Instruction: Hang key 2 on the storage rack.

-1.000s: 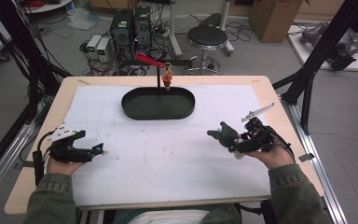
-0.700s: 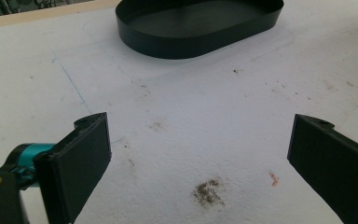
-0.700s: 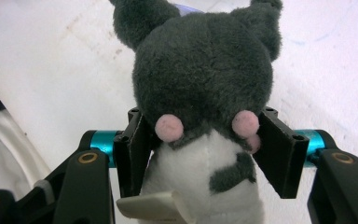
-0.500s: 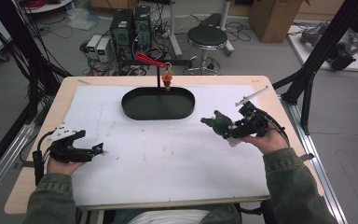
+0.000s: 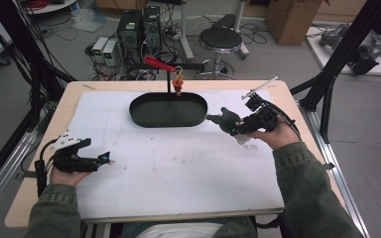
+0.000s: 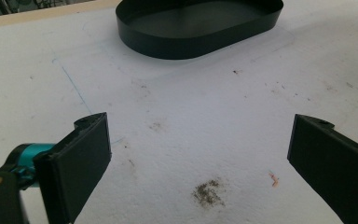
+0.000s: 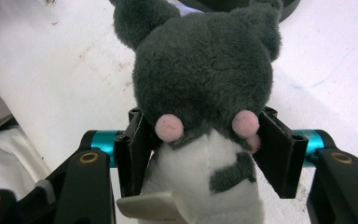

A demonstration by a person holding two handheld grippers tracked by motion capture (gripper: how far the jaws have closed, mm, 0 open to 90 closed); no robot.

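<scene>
Your right gripper point(image 5: 234, 127) moved toward black tray point(image 5: 144, 115), jaws clamped on grey plush toy point(image 7: 205, 79); your left gripper point(image 5: 99, 159) unmoved, jaws wide, nothing between

plush toy point(image 7: 205, 70): fuzzy grey/white cloth, pink felt dots | tray point(image 5: 168, 110): smooth dark matt metal-looking | desk point(image 5: 178, 168): matt white sheet, scuffed; wood-look edge | jaws: matt blk plastic
</scene>
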